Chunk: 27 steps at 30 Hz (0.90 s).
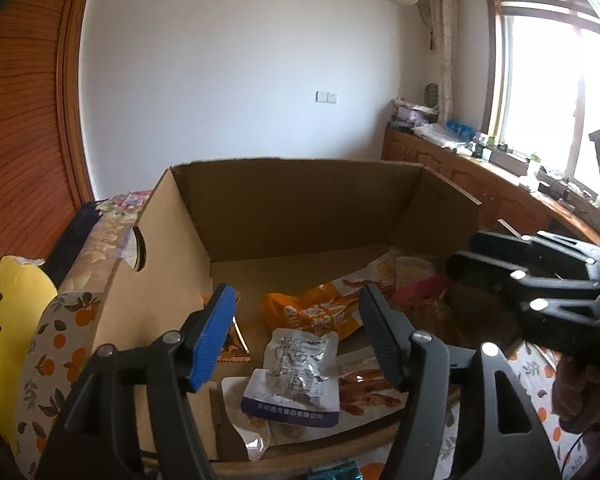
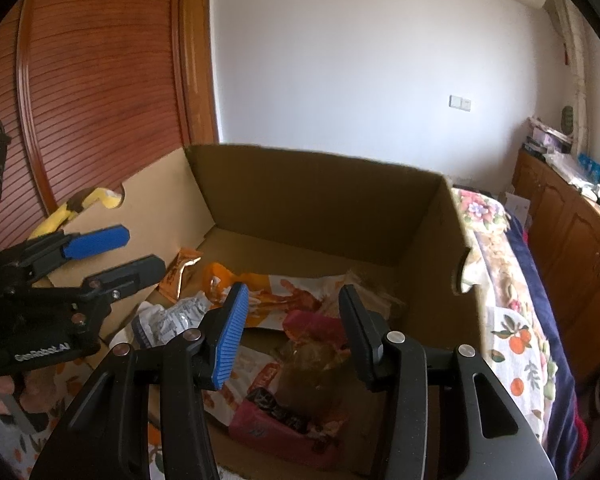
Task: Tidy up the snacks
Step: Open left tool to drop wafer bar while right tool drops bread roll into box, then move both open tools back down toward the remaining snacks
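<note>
An open cardboard box (image 1: 300, 204) holds several snack packets. In the left wrist view a silver packet (image 1: 300, 372) lies on an orange bag (image 1: 316, 312) and packets of reddish snacks (image 1: 364, 392). My left gripper (image 1: 296, 336) is open and empty just above the silver packet. In the right wrist view a pink-red packet (image 2: 288, 424) and a brownish clear bag (image 2: 312, 364) lie near the front of the box (image 2: 320, 204). My right gripper (image 2: 292, 332) is open and empty above them. The left gripper (image 2: 112, 256) shows at the left there.
The box stands on a cloth with an orange-fruit print (image 2: 516, 340). A yellow cushion (image 1: 8, 320) lies left of the box. A wooden louvred door (image 2: 92, 80) is behind at the left. Low wooden cabinets (image 1: 480, 184) with clutter run under the window at the right.
</note>
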{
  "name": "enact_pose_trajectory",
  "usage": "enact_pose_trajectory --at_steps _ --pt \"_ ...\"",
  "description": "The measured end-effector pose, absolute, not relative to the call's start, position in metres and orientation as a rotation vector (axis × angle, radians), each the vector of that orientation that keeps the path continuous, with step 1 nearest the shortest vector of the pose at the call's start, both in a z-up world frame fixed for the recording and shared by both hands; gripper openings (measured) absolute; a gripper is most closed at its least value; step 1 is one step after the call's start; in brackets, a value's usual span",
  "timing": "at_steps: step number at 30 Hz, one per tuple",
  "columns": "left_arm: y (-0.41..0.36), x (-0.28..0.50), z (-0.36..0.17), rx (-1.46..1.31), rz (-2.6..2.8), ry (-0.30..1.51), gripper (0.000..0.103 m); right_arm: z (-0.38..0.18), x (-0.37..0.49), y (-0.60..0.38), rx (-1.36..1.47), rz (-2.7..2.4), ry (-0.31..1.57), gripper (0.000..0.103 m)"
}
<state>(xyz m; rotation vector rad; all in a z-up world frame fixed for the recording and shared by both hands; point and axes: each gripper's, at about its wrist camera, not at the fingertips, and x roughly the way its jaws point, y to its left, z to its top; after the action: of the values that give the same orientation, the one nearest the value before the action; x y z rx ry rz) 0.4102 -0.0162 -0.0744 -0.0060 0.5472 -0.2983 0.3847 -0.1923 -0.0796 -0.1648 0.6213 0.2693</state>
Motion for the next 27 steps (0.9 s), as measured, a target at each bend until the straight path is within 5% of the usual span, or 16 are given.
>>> enact_pose_trajectory --at_steps 13,27 --pt "-0.033 0.357 -0.044 0.063 -0.37 0.505 0.064 -0.032 0.306 -0.215 -0.157 0.277 0.638 0.053" --pt "-0.022 0.272 -0.101 -0.002 -0.361 0.731 0.064 -0.119 0.231 -0.226 -0.137 0.289 0.855 0.06"
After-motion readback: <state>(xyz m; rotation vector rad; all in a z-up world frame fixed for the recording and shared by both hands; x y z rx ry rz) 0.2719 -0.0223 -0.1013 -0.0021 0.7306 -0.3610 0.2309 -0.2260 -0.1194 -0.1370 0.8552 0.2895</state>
